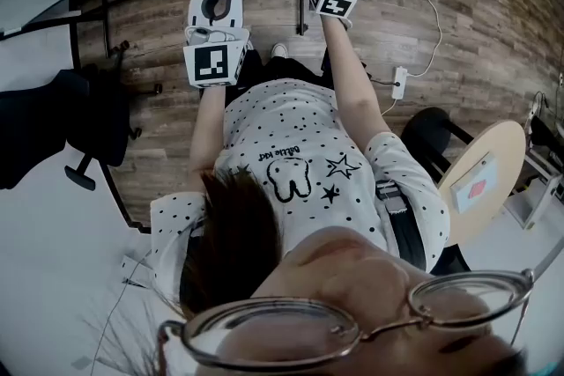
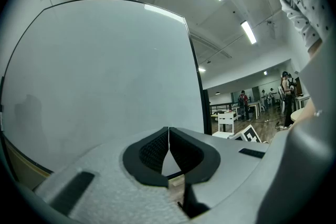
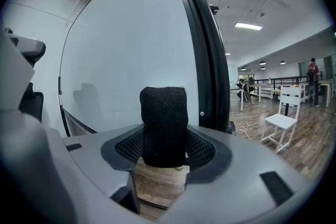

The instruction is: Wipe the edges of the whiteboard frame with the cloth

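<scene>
The whiteboard [image 3: 121, 55] is seen filling much of both gripper views, with its dark frame [image 3: 206, 60] running up the right side. A wood floor [image 1: 176, 22] is seen below the person, and a white chair [image 3: 283, 118] stands well apart. The left claw [image 2: 168, 136] is pointed at the whiteboard, jaws pressed together with nothing between them. The right claw [image 3: 164, 150] is clamped on the black cloth [image 3: 164, 118], held upright just left of the frame; contact cannot be told.
</scene>
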Tool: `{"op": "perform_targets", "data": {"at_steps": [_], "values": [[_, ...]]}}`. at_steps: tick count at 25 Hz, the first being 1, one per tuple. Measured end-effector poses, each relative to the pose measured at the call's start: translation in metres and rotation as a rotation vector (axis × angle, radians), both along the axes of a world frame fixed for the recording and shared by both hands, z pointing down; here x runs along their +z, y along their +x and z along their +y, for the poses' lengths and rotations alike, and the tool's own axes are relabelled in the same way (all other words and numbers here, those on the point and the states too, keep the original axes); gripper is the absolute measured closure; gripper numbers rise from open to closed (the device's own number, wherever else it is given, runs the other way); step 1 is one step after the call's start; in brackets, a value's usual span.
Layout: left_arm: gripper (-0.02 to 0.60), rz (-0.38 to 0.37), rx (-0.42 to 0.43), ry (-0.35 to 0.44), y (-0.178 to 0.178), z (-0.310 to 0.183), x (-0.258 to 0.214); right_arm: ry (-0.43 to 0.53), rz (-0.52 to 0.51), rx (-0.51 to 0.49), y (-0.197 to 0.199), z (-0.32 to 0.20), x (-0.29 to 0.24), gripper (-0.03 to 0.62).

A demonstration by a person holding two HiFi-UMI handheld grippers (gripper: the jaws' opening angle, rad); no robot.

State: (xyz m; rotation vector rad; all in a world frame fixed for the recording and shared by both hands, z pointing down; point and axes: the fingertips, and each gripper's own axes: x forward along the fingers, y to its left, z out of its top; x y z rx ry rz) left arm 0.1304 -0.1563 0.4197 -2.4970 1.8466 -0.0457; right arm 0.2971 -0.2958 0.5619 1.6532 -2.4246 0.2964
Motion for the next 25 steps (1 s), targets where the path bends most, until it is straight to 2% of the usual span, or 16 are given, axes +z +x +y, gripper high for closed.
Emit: {"op": "perform_targets", "data": {"at_steps": [6,13,17,25], "values": [[0.561,0.043,0.006,0.013,-0.013,-0.009,-0.008,-0.001,0.000,0.044,0.005,-0.001,-0.001,0.367],[0.561,0.061,0.106,-0.017,-0.053,-0.017,-0.003,-0.005,0.017,0.149,-0.007,0.000,0.001,0.367],[0.561,0.045,0.184,-0.030,-0.072,-0.018,-0.002,0.004,0.030,0.169,-0.019,0.002,0.000,0.367],[0.561,0.065,0.235,-0.059,-0.114,-0.023,0.008,0.015,0.013,0.193,-0.055,0.008,0.001,0.367]]}}
